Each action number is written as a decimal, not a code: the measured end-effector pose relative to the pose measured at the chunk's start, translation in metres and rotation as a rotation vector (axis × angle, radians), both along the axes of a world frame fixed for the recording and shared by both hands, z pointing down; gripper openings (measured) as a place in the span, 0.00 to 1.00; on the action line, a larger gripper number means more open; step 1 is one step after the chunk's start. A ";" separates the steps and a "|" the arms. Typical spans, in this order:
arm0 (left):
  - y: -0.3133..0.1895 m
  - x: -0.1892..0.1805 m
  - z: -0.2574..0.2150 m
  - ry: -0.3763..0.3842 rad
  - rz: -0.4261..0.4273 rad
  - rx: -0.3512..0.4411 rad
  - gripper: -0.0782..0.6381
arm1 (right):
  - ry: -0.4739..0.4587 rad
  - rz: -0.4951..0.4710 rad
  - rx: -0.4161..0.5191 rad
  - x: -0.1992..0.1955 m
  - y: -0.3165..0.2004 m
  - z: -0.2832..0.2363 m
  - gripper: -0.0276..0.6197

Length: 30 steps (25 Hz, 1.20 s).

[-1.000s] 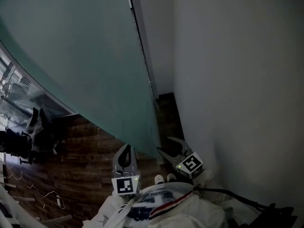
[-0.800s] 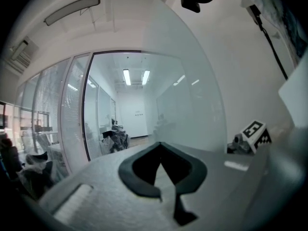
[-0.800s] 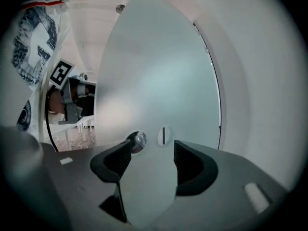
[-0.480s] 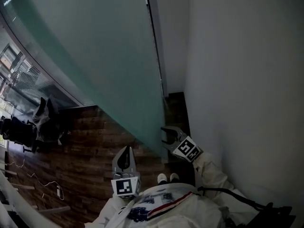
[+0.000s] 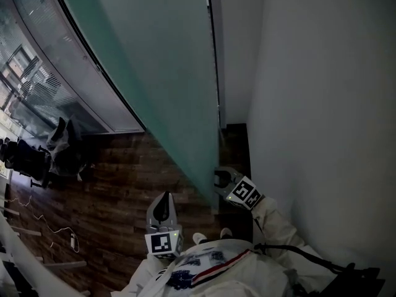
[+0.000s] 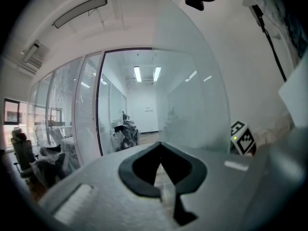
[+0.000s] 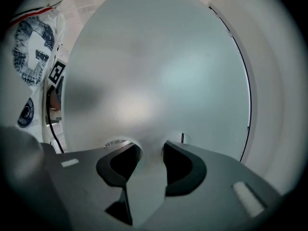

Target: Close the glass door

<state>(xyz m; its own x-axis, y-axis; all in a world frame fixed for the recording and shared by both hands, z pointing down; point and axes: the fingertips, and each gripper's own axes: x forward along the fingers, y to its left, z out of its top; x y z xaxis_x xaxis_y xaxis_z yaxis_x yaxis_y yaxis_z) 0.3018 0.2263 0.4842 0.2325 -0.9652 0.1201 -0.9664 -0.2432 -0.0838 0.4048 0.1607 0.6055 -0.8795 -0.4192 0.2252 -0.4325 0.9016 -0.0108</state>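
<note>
The frosted teal glass door [image 5: 167,91] slants down the middle of the head view, its free edge [image 5: 216,135] beside the white wall. My right gripper [image 5: 221,179] is at the lower part of that edge. In the right gripper view the frosted pane [image 7: 159,71] fills the picture. A pale bar, which looks like the door handle [image 7: 147,177], fills the gap of the right gripper [image 7: 150,150]. Its jaws have just been closing and now lie against that bar. My left gripper [image 5: 164,208] hangs shut and empty over the wood floor; its tips meet in the left gripper view [image 6: 160,150].
A white wall [image 5: 322,104] runs close along the right. Fixed glass partitions [image 5: 55,54] curve away at the left. Office chairs with bags [image 5: 37,156] stand on the dark wood floor [image 5: 124,178]. Cables [image 5: 43,228] trail at the lower left. My shoes [image 5: 210,235] show near the door's foot.
The right gripper has moved left to the door's edge, and its forked jaws have drawn in round the bar. The view has swung, showing more partition. The left gripper has barely shifted.
</note>
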 end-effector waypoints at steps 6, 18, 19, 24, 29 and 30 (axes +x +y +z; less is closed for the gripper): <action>0.001 -0.010 -0.002 0.002 -0.018 0.025 0.11 | -0.059 0.040 -0.020 -0.002 -0.004 -0.006 0.27; 0.010 -0.023 0.008 0.022 -0.030 -0.008 0.11 | -0.011 0.036 0.046 -0.023 -0.017 -0.008 0.26; 0.011 -0.025 0.006 0.027 -0.030 -0.012 0.11 | -0.014 0.038 0.040 -0.026 -0.019 -0.010 0.26; 0.022 -0.053 0.005 0.042 -0.054 -0.006 0.11 | 0.004 0.068 0.030 -0.048 -0.020 -0.012 0.25; 0.026 -0.072 0.012 0.034 -0.084 0.023 0.11 | 0.000 0.088 0.050 -0.061 -0.029 -0.016 0.26; 0.032 -0.078 0.013 0.039 -0.089 0.023 0.11 | -0.008 0.101 0.055 -0.066 -0.026 -0.015 0.25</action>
<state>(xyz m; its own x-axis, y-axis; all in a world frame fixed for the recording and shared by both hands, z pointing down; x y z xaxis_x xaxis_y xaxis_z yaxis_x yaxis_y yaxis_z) 0.2240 0.2583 0.4974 0.1502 -0.9846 0.0898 -0.9866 -0.1551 -0.0507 0.3390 0.1346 0.5905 -0.8337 -0.5176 0.1927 -0.5215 0.8526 0.0339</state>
